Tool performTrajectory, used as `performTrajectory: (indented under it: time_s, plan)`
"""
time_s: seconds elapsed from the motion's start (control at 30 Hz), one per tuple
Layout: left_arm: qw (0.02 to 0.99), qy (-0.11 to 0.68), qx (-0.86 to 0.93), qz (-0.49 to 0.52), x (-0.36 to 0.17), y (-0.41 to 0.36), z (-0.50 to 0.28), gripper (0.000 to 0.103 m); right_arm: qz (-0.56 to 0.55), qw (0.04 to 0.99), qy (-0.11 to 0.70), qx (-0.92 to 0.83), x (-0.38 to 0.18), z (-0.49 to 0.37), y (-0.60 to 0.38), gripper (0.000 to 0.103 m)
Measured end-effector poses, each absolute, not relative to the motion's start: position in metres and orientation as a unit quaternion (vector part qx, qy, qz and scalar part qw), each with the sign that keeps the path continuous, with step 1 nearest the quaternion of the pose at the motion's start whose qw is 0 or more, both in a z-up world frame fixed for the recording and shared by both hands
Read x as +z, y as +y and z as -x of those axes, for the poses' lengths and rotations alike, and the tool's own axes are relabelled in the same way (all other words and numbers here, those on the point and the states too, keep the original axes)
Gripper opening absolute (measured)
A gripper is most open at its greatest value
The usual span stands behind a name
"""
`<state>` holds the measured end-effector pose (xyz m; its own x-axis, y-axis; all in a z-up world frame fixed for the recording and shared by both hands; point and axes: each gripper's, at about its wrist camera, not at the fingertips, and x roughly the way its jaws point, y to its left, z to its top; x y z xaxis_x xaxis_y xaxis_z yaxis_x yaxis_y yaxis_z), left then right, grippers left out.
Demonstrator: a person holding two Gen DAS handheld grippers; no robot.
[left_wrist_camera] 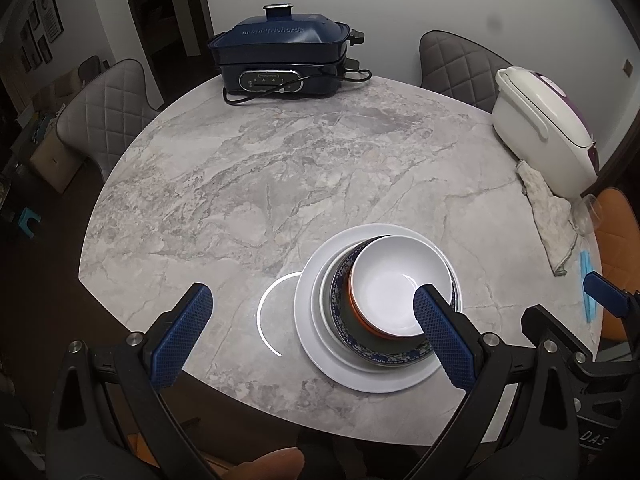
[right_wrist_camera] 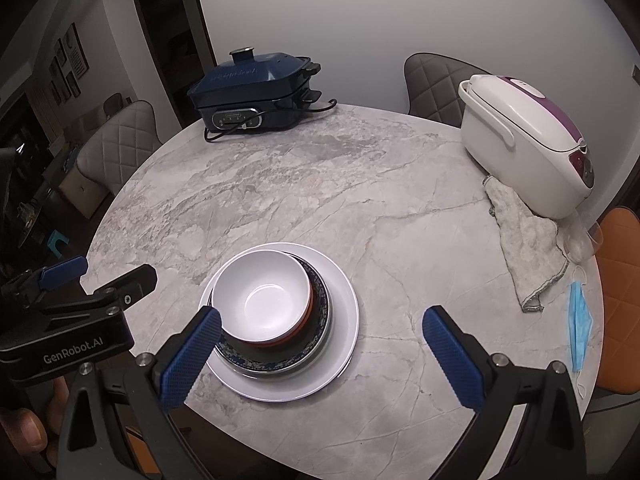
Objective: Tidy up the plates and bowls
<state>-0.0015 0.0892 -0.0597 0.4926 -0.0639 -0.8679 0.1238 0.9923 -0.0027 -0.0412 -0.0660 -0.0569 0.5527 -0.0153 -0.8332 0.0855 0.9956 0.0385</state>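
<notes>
A stack of dishes stands near the front edge of the round marble table (left_wrist_camera: 248,168). A large white plate (left_wrist_camera: 316,344) is at the bottom, a blue patterned plate (left_wrist_camera: 340,312) lies on it, and a white bowl with an orange outside (left_wrist_camera: 396,288) sits on top. The same plate (right_wrist_camera: 344,320), patterned plate (right_wrist_camera: 320,300) and bowl (right_wrist_camera: 260,296) show in the right wrist view. My left gripper (left_wrist_camera: 312,320) is open and empty, its right finger in front of the bowl. My right gripper (right_wrist_camera: 320,344) is open and empty, just in front of the stack.
A dark blue electric cooker (left_wrist_camera: 280,56) with a cord stands at the table's far side. A white and purple rice cooker (right_wrist_camera: 528,140) stands at the right, with a grey cloth (right_wrist_camera: 524,240), a glass (right_wrist_camera: 580,240) and a blue face mask (right_wrist_camera: 580,320) beside it. Padded chairs (left_wrist_camera: 104,120) surround the table.
</notes>
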Motion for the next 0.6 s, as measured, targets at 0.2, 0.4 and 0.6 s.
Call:
performTrajectory:
  time_s: [0.2,0.4,0.6]
  plan:
    - [0.863,0.502,-0.051,-0.029,-0.059,0.089,0.004,0.102,-0.037,0.881,0.471,-0.028,-0.057,0.041,-0.066,0.103]
    - [0.862,0.504,-0.046,-0.025,-0.058,0.089,0.011,0.102,-0.037,0.88,0.472,-0.026,-0.058,0.042,-0.065,0.103]
    - [0.862,0.505,-0.044,-0.025,-0.059,0.089,0.012,0.102,-0.035,0.88,0.472,-0.025,-0.059,0.043,-0.063,0.103]
